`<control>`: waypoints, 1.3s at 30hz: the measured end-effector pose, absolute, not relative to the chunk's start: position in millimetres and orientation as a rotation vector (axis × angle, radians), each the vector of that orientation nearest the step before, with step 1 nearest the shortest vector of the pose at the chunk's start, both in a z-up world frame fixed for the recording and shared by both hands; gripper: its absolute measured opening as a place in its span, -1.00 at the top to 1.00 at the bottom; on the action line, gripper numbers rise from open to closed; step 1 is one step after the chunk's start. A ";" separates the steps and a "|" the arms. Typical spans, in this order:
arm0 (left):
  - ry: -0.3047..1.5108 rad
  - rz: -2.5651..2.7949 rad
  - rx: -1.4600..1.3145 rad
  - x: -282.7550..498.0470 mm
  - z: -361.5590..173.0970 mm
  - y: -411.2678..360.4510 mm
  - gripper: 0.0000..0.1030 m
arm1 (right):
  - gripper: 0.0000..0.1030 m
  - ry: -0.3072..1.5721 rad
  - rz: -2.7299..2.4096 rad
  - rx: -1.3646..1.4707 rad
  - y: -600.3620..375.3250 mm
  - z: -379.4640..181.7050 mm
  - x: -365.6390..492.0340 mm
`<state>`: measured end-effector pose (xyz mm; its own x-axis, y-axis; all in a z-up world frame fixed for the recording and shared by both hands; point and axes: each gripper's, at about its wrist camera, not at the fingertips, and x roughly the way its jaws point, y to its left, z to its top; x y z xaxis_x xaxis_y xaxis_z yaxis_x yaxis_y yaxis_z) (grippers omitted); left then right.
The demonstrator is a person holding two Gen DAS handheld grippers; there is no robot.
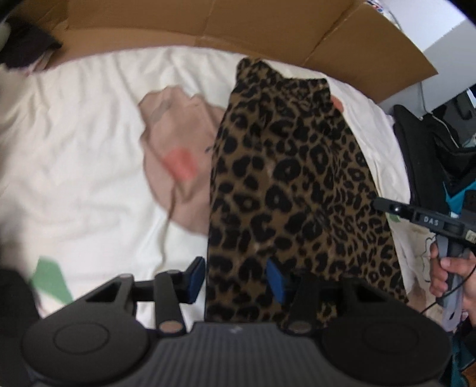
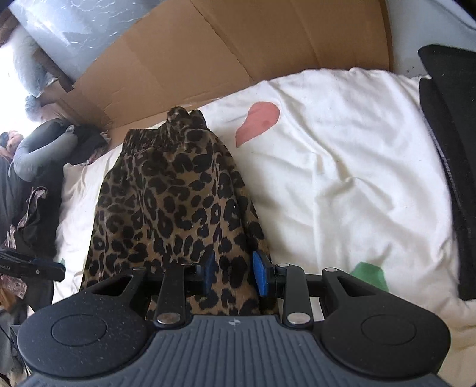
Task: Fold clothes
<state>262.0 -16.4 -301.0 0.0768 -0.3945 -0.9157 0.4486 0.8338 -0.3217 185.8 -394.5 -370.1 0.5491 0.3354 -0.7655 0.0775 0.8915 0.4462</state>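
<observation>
A white bed cover (image 2: 342, 178) lies under the fingers. Past the fingertips stands brown cardboard (image 2: 238, 50). Bright light comes from the left.

both claws, left (image 1: 235, 278) and right (image 2: 233, 274), point steeply down, jaws parted.

The letters "DAS" stand on the right tool (image 1: 386, 207).

A long leopard-print fabric garment (image 1: 294, 184) lay lengthwise on the white rumpled bedsheet (image 1: 74, 154), a pale pink crumpled garment (image 1: 175, 140) just left of it, and a flat brown cardboard sheet (image 1: 208, 26) stood behind, at the far edge.
</observation>
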 end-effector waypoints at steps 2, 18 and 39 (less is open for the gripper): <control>1.331 -0.642 0.056 268.4 -300.4 -24.6 0.18 | 0.43 1.006 0.152 0.456 -392.7 -375.0 190.4; 1.356 -0.606 0.070 296.7 -353.8 -63.7 0.71 | 1.00 1.030 0.096 0.415 -398.2 -384.0 193.8; 1.229 -0.604 0.201 327.1 -351.5 -106.7 0.73 | 0.96 1.004 0.052 0.495 -408.2 -373.8 189.4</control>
<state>327.1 -106.7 -351.5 0.2024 -0.3237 -0.9243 0.5336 0.8279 -0.1730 189.4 -408.2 -373.8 0.5451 0.2650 -0.7954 0.1821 0.8886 0.4210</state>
